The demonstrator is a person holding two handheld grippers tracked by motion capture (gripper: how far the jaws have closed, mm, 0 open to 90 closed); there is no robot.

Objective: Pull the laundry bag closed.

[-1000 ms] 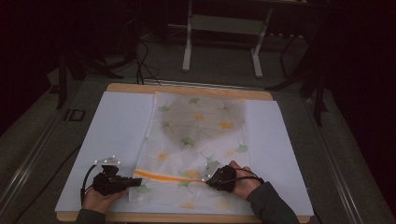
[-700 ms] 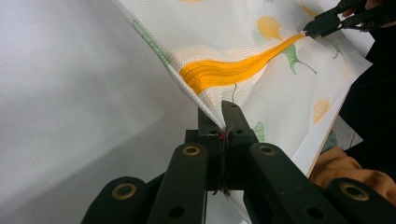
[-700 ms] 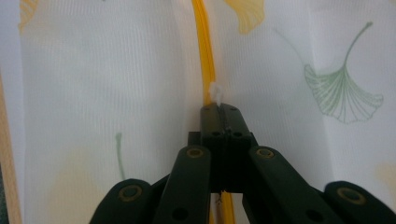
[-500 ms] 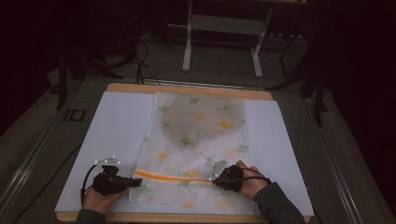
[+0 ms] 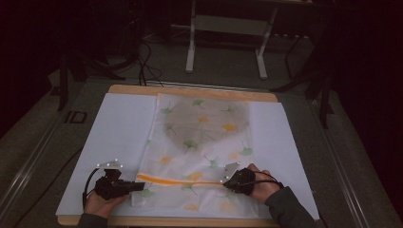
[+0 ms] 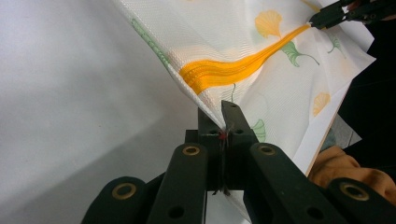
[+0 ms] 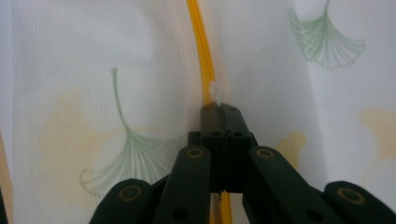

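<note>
We see a white sheet (image 5: pixel 119 128) covering the worktop (image 5: pixel 190 89), a metal stand (image 5: pixel 228 28) and cables (image 5: pixel 147 57) beyond its far edge.

One leaf-printed cloth (image 5: pixel 202 142) lies on one white-covered table (image 5: pixel 119 123), with two grippers, left (image 5: pixel 135 186) and right (image 5: pixel 227 179), and two hands.

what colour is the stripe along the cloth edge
Orange-yellow stripe on the white cloth, which has a ginkgo-leaf print; clearest in the left gripper view.

Ribbed woven cloth (image 6: pixel 224 37), matt black tongs (image 6: pixel 223 122), wooden table (image 5: pixel 190 90)
</note>
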